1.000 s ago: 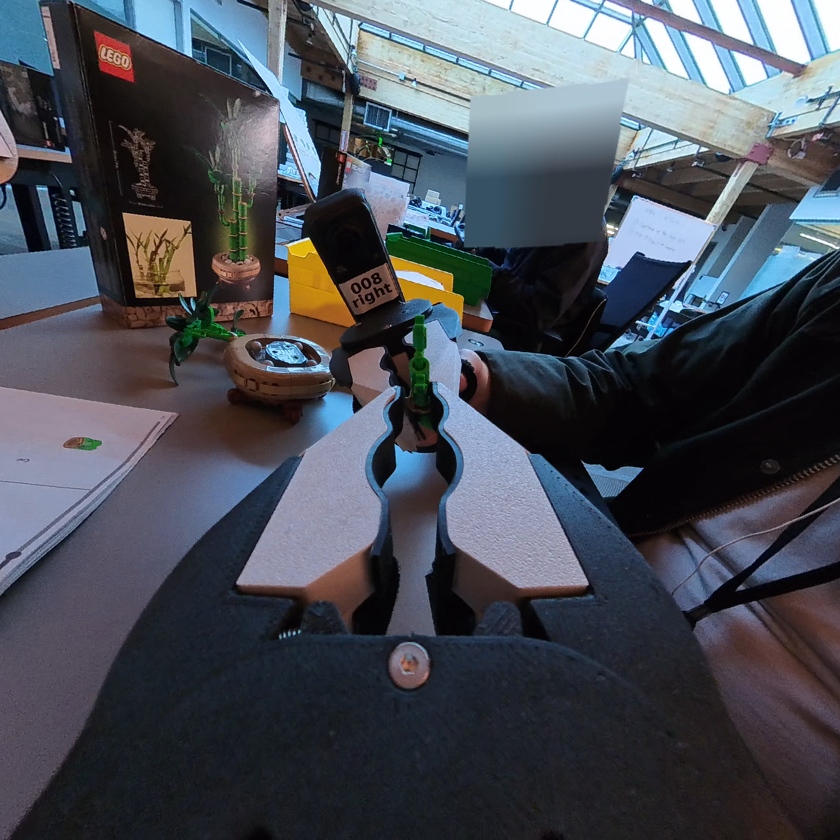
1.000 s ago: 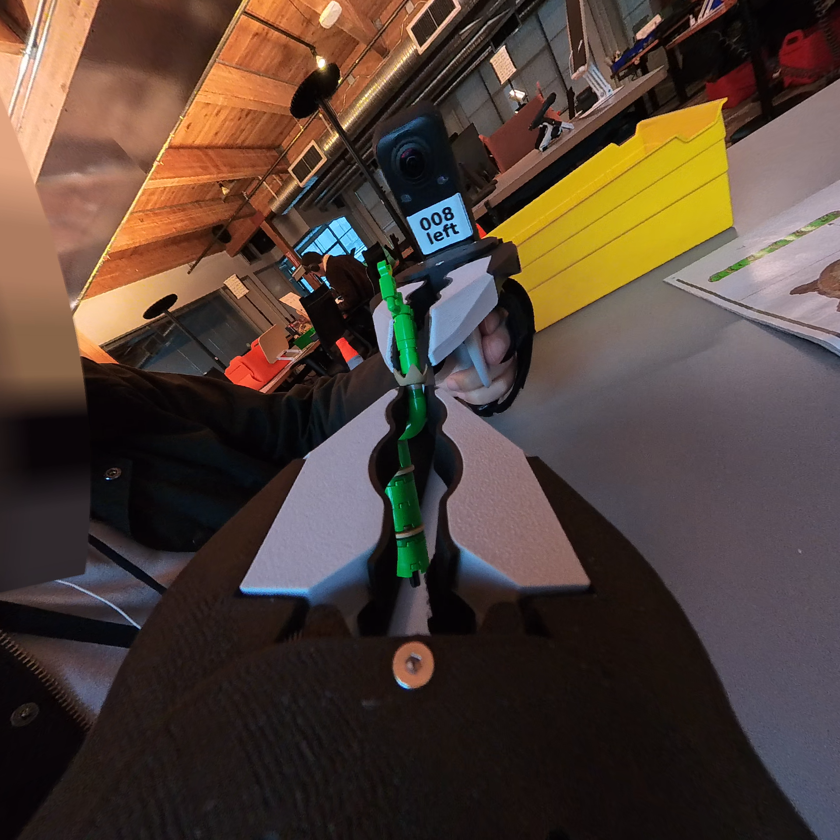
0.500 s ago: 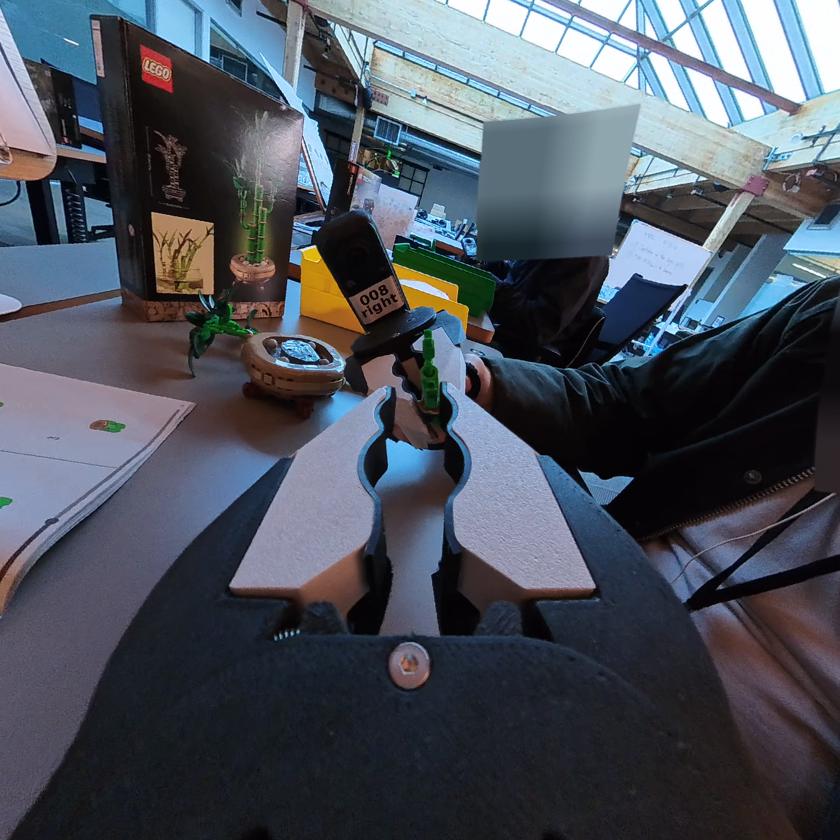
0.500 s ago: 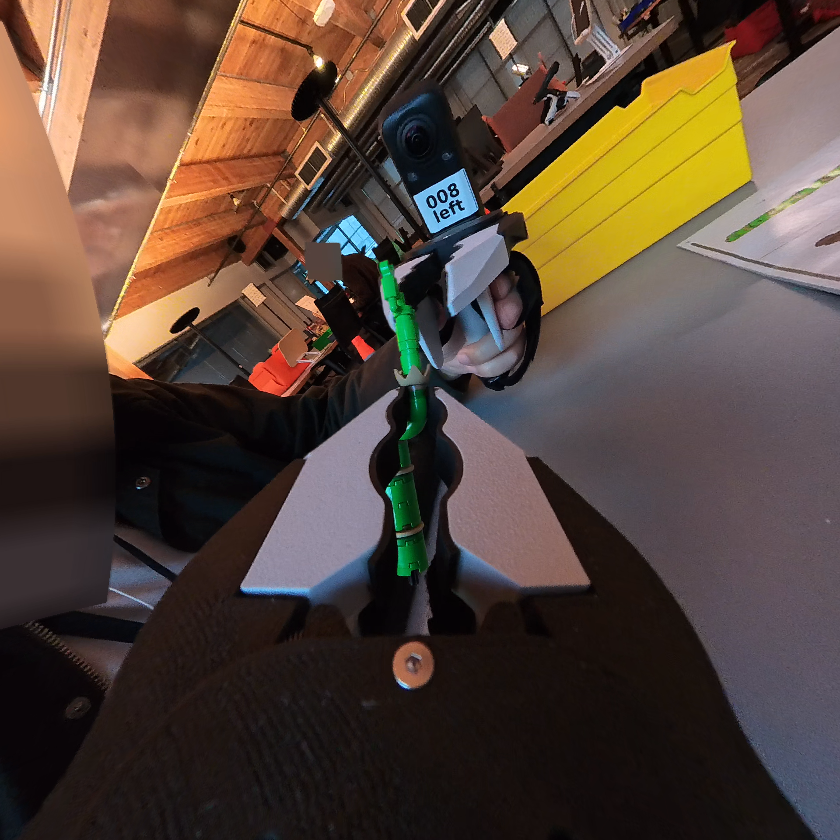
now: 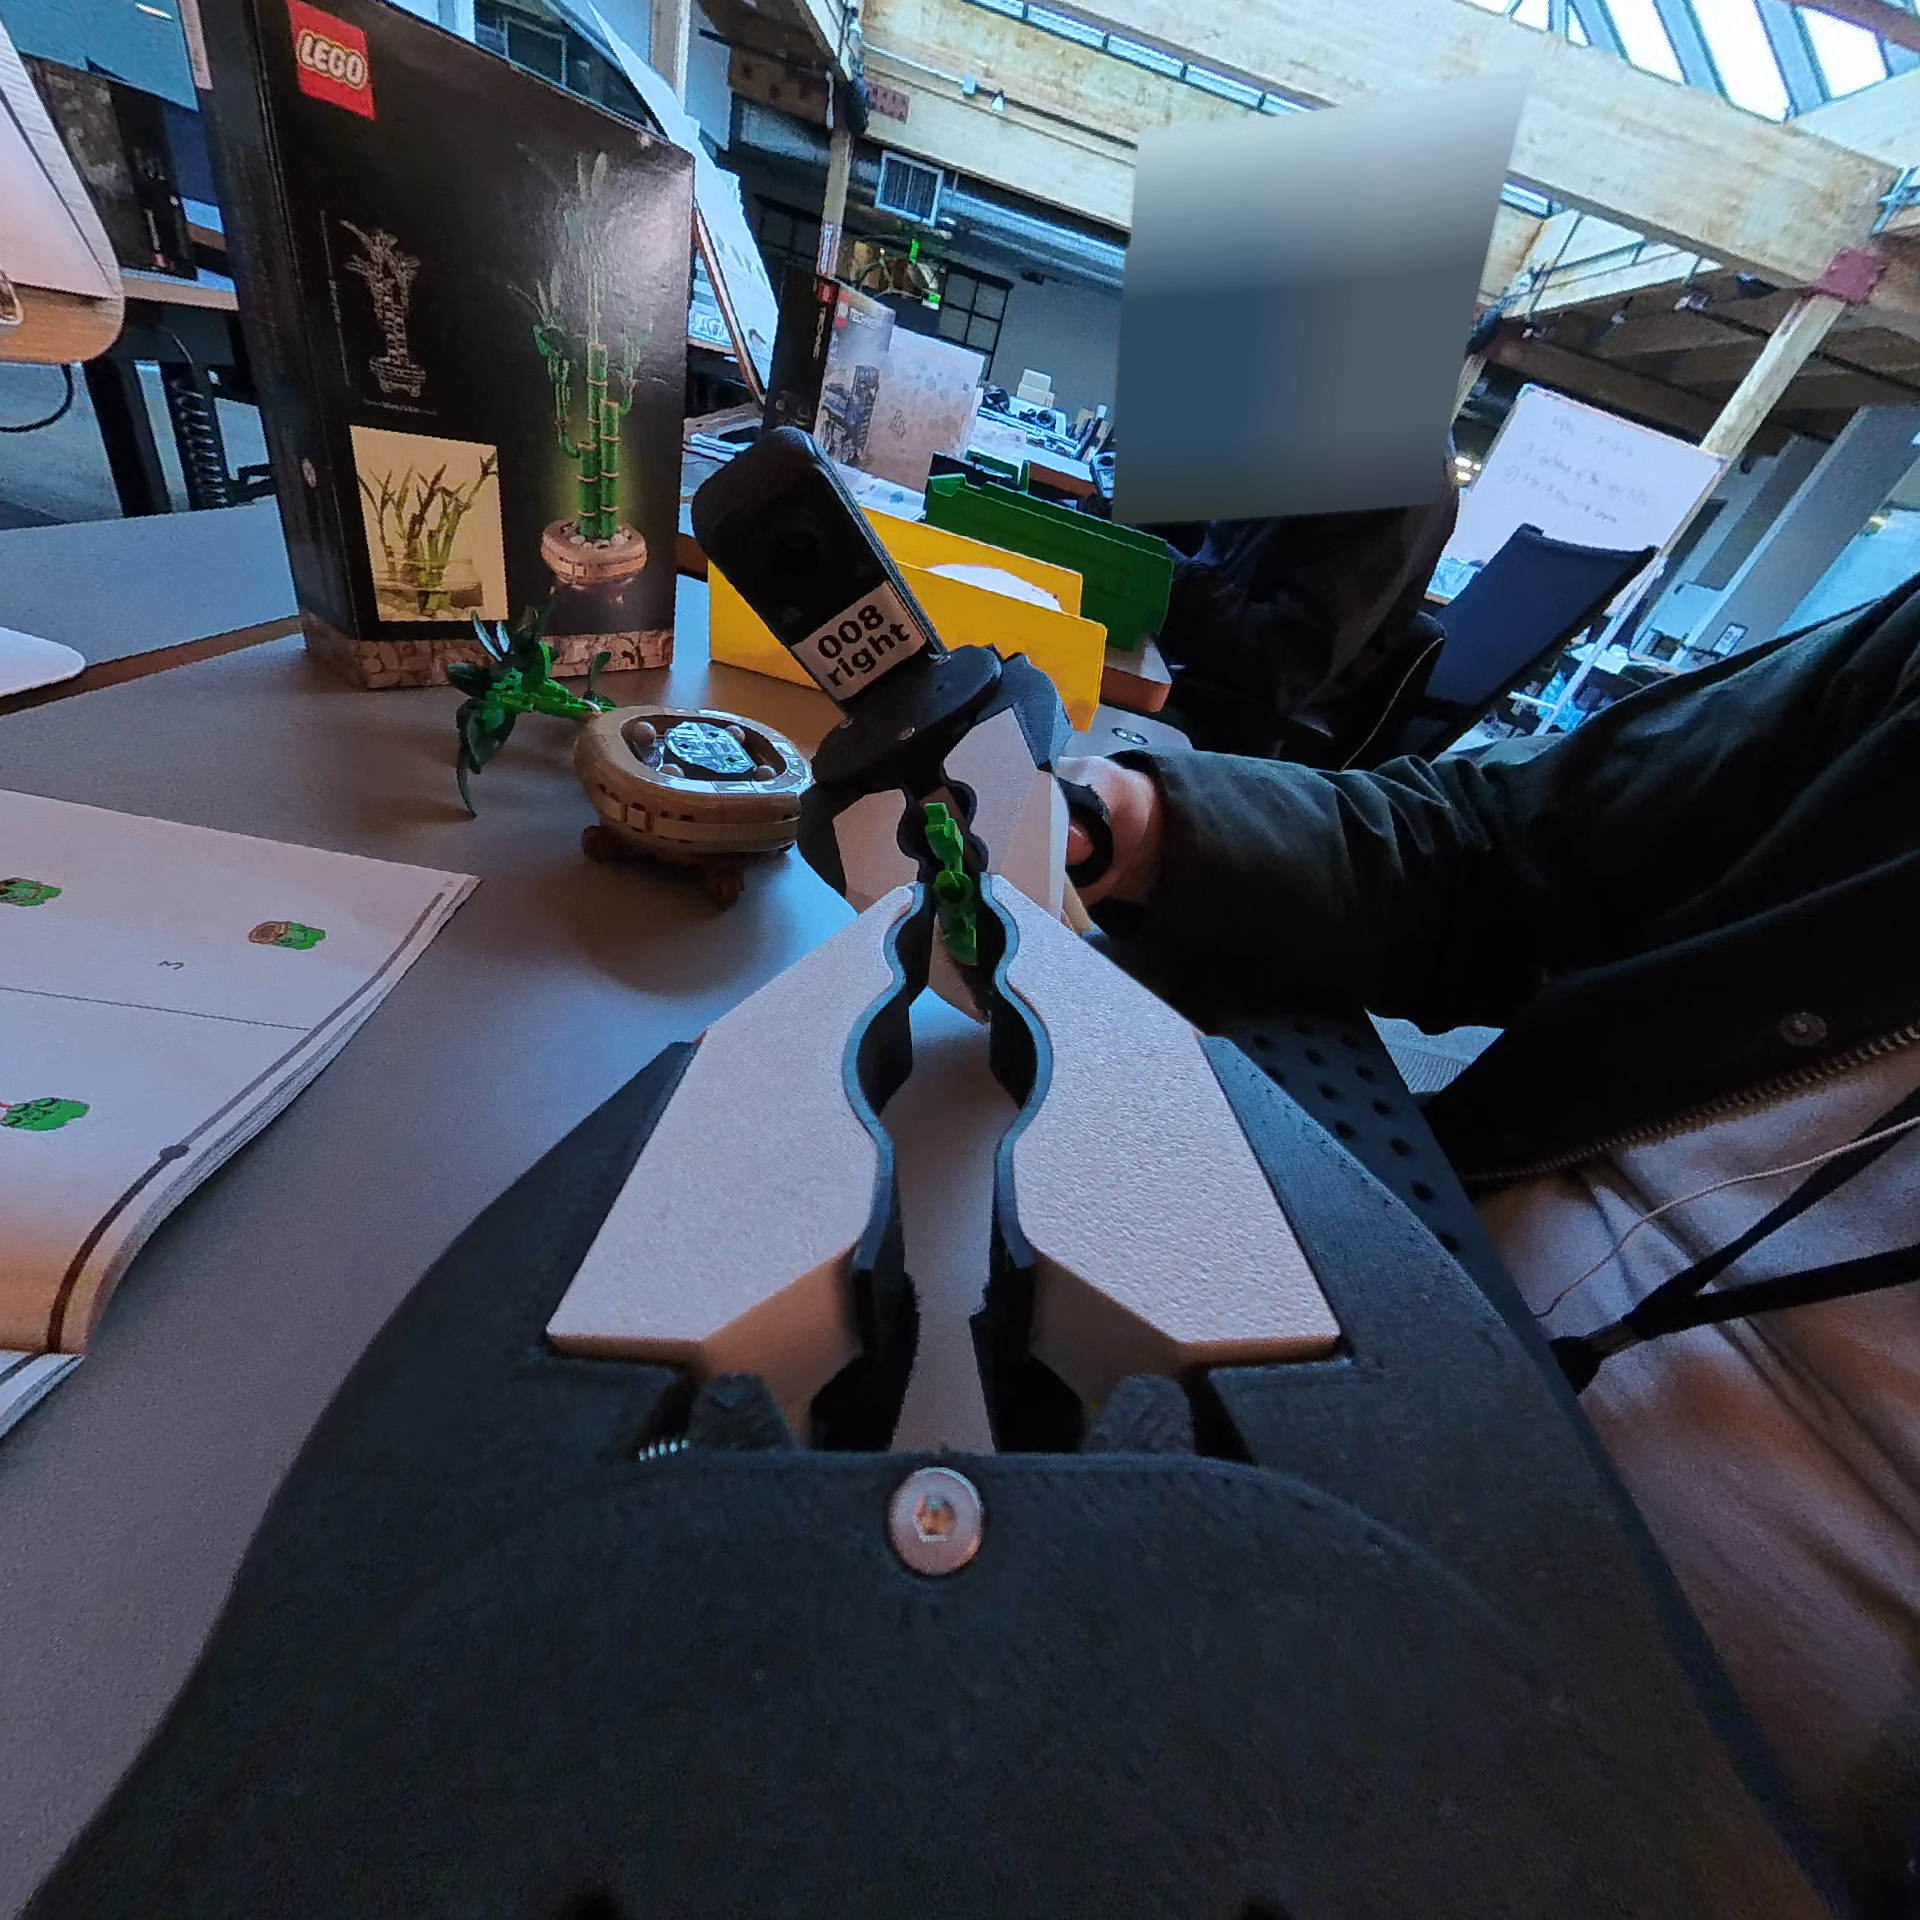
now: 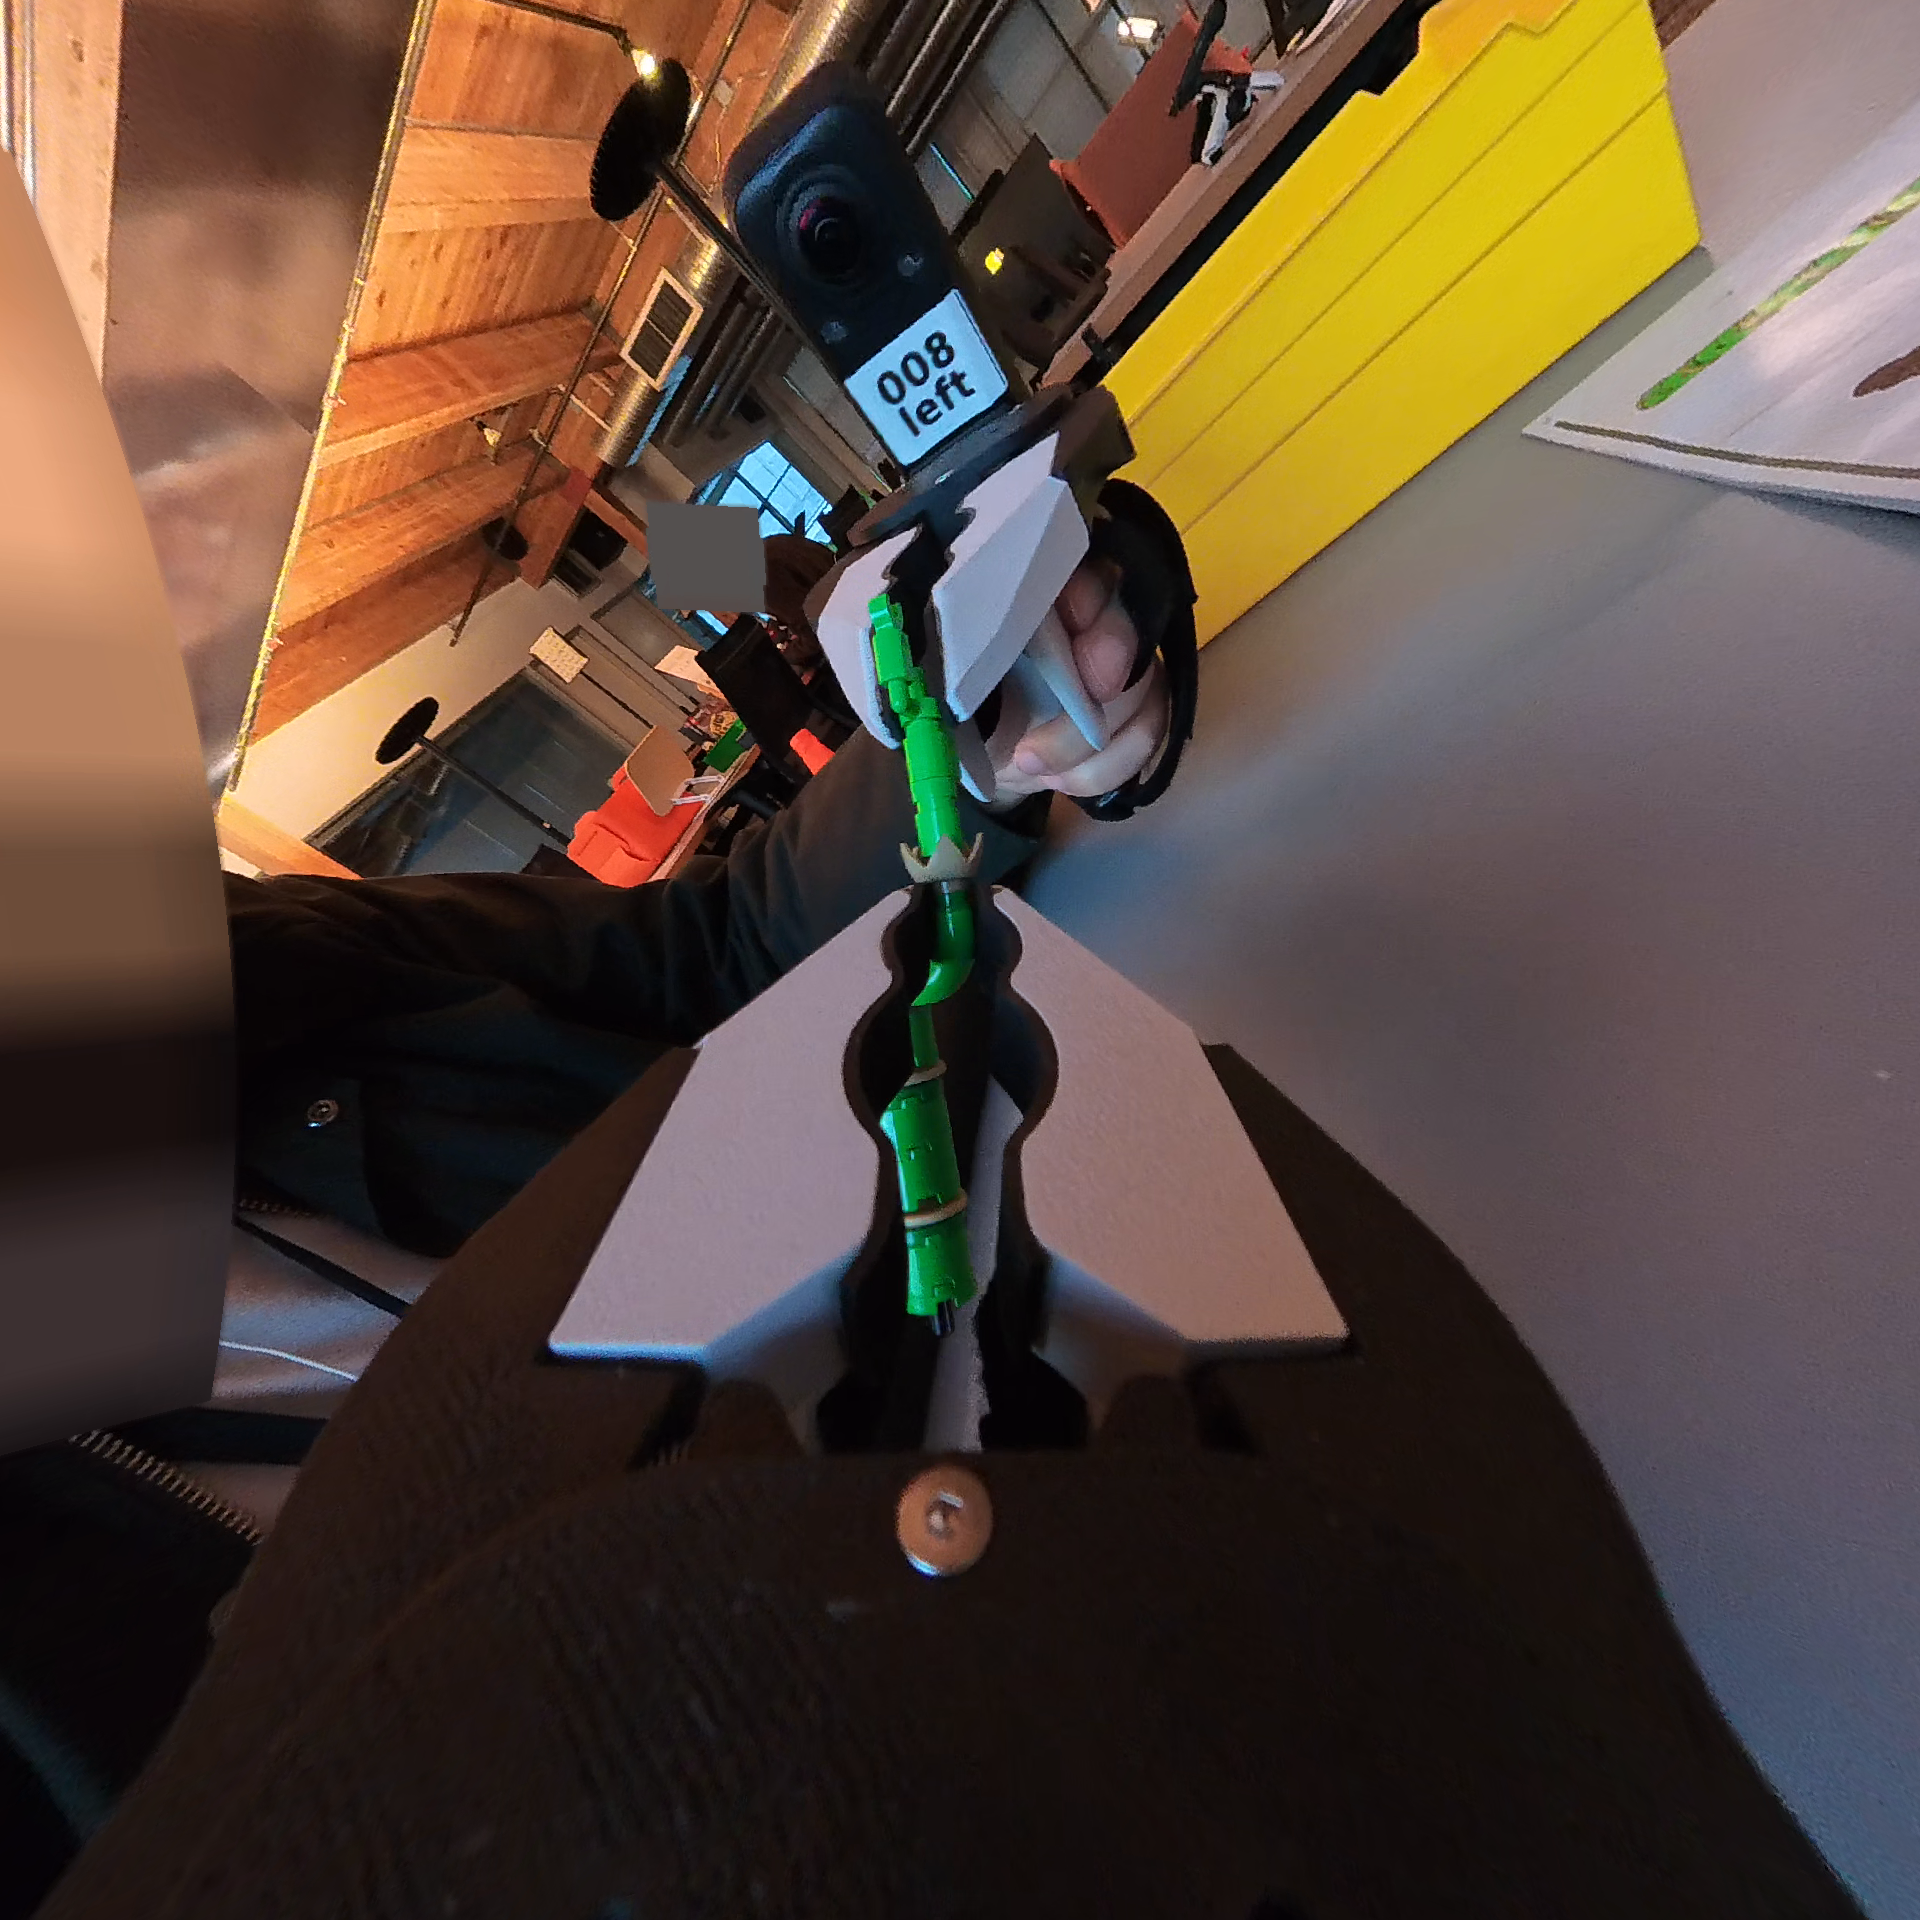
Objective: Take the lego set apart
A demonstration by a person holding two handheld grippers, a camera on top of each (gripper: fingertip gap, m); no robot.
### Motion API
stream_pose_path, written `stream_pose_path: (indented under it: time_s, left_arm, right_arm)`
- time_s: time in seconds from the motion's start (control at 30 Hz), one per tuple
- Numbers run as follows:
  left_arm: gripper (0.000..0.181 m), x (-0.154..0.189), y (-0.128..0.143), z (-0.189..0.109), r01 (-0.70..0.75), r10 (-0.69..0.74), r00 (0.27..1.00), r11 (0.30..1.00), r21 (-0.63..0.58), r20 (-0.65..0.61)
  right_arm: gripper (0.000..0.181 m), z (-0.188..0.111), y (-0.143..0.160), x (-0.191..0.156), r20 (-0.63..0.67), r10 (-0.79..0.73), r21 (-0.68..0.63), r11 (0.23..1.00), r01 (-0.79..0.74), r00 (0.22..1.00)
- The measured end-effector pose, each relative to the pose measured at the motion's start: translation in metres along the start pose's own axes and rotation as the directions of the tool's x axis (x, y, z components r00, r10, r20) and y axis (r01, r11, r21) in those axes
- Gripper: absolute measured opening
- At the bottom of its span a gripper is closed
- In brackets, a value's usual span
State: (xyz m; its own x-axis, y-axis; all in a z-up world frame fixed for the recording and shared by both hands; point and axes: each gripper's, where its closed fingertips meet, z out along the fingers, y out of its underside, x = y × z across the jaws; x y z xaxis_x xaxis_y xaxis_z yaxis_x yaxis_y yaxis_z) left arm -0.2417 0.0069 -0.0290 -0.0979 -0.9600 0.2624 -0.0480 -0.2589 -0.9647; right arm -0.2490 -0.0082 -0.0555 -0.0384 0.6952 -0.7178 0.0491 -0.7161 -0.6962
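Observation:
A green lego bamboo stalk [image 6: 928,1164] is held in the air between my two grippers, which face each other. My right gripper [image 6: 951,896] is shut on the stalk's lower half, which lies along the gap between its fingers. My left gripper [image 5: 951,906] has its tips closed around the stalk's thin top end [image 5: 951,883]. In the right wrist view the left gripper [image 6: 920,717] shows with the top of the stalk between its fingers. In the left wrist view the right gripper [image 5: 940,831] shows just beyond my left tips. The tan round lego pot [image 5: 691,774] and loose green leaves [image 5: 509,691] lie on the table.
The black lego box [image 5: 468,343] stands at the back left. An open instruction booklet [image 5: 156,1029] lies at the left and also shows in the right wrist view [image 6: 1787,416]. Yellow bins [image 5: 987,613] stand behind the pot. A person's dark sleeve [image 5: 1455,883] fills the right. Less than 4 cm separates the two grippers' tips.
The left gripper opened off the stalk's top half a second ago and has closed around it again. The right gripper has kept its hold on the stalk.

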Motion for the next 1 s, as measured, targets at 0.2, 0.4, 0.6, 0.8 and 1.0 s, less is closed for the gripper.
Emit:
stream_pose_path:
  time_s: [0.2,0.4,0.6,0.8,1.0]
  left_arm:
    - [0.005,-0.010,0.003,-0.001,0.015,-0.014,0.998,1.000,-0.022,0.056]
    - [0.005,-0.011,0.013,0.007,0.047,-0.043,0.997,0.997,-0.069,0.062]
    - [0.005,-0.009,0.018,0.013,0.050,-0.044,0.997,0.994,-0.101,0.058]
    - [0.006,-0.005,0.020,0.013,-0.009,0.016,0.998,0.993,-0.118,0.057]
    - [0.006,-0.004,0.028,0.015,0.034,-0.029,0.999,0.988,-0.151,0.032]
  right_arm:
    - [0.032,-0.003,-0.014,0.006,-0.119,-0.163,0.058,0.984,0.171,0.979]
    - [0.024,-0.004,-0.015,0.014,-0.251,-0.321,0.001,0.943,0.332,0.913]
    - [0.006,0.001,-0.005,0.020,-0.268,-0.365,-0.081,0.931,0.356,0.892]
    - [0.006,0.001,0.000,0.018,-0.249,-0.337,-0.104,0.941,0.321,0.908]
    - [0.006,0.002,0.007,0.021,-0.241,-0.288,-0.139,0.955,0.261,0.927]
